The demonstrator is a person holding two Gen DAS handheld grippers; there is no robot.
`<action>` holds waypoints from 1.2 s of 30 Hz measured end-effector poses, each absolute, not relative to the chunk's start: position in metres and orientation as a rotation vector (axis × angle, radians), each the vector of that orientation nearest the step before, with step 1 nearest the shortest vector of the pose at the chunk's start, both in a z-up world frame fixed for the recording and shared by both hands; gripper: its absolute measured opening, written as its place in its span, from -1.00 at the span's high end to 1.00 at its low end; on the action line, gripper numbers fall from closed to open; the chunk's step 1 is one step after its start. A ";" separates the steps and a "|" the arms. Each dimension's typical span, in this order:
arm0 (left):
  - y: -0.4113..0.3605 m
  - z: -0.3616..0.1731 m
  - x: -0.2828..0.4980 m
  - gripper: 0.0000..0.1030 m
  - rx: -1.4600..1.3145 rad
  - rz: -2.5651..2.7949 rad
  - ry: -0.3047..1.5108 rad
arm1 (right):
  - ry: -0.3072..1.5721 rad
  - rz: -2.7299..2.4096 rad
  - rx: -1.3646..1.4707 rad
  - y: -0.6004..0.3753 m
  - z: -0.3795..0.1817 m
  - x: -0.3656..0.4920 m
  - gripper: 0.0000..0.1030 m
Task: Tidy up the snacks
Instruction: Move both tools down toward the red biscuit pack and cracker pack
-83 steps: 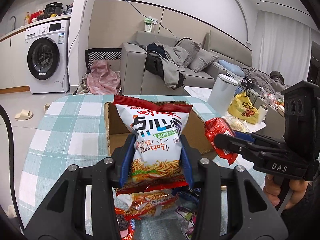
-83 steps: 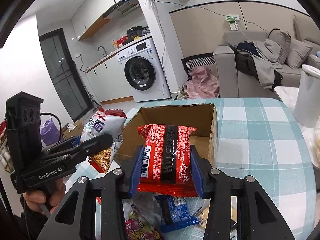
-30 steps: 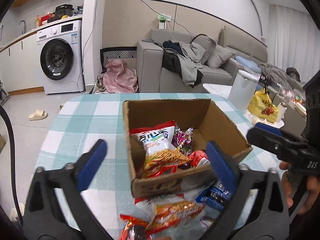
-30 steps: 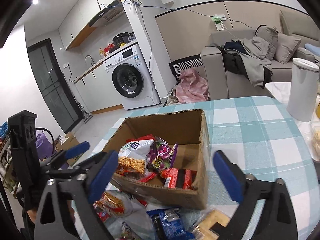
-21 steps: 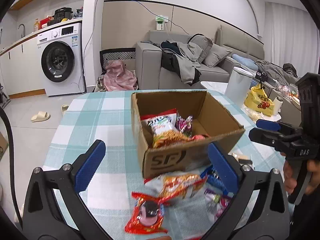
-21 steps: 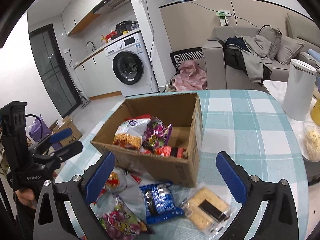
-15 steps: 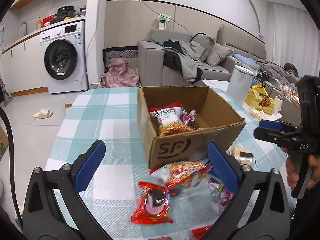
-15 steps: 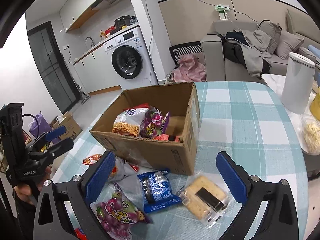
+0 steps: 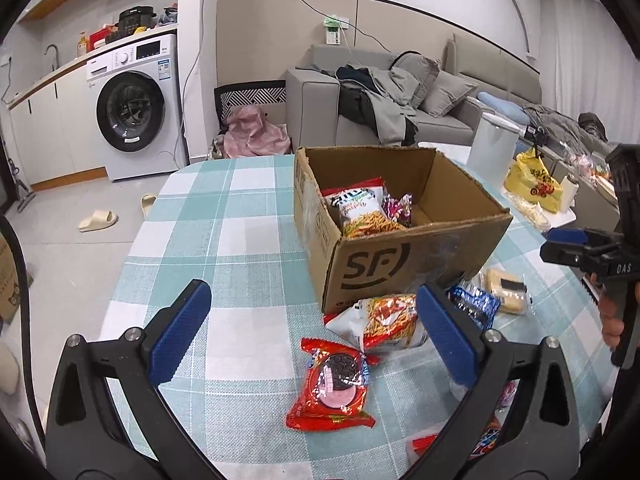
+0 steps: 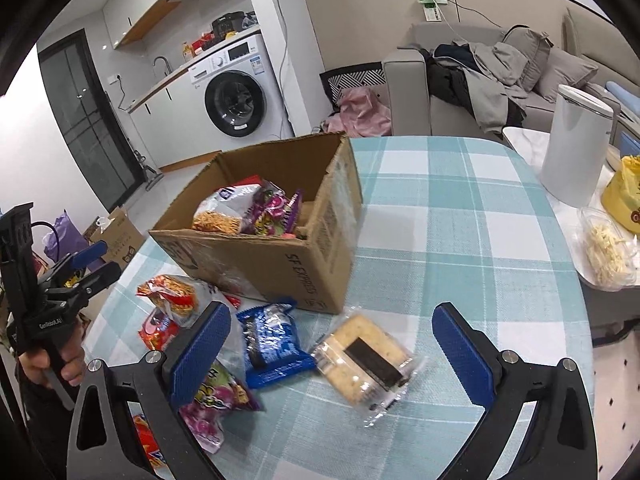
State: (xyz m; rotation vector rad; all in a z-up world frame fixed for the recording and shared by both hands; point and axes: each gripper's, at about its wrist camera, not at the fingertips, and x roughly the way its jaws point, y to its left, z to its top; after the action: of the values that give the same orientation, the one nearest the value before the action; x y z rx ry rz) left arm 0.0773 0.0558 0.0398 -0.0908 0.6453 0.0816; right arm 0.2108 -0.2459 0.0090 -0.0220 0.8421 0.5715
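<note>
A brown cardboard box stands on the checked table and holds a noodle-snack bag and a purple packet. In front of it lie a red cookie packet, a noodle bag, a blue cookie packet and a clear cracker pack. My left gripper is open above the red cookie packet. My right gripper is open over the cracker pack. Both are empty.
A purple candy bag lies by the right gripper's left finger. A white canister, a yellow bag and a tray of food stand on a side table to the right. The table edge curves at left.
Both grippers let go of their bags into the box, opened wide and drew back from it. The loose packets in front of the box have come into view.
</note>
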 end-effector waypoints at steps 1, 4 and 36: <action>0.056 0.038 0.078 -0.98 -0.089 0.085 0.649 | 0.846 0.566 -0.025 -0.247 0.008 0.213 -0.99; 0.055 0.030 0.078 -0.98 -0.079 0.086 0.678 | 0.868 0.540 -0.036 -0.253 0.003 0.218 -0.99; 0.048 -0.033 0.098 -0.98 -0.049 0.073 0.877 | 1.028 0.440 -0.333 -0.226 -0.080 0.238 -0.99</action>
State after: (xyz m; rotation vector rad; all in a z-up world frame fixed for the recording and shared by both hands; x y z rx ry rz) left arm 0.0976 0.0482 -0.0326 -0.0486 0.8774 0.0727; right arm 0.2383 -0.2263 -0.0804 -0.3334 1.0276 0.4405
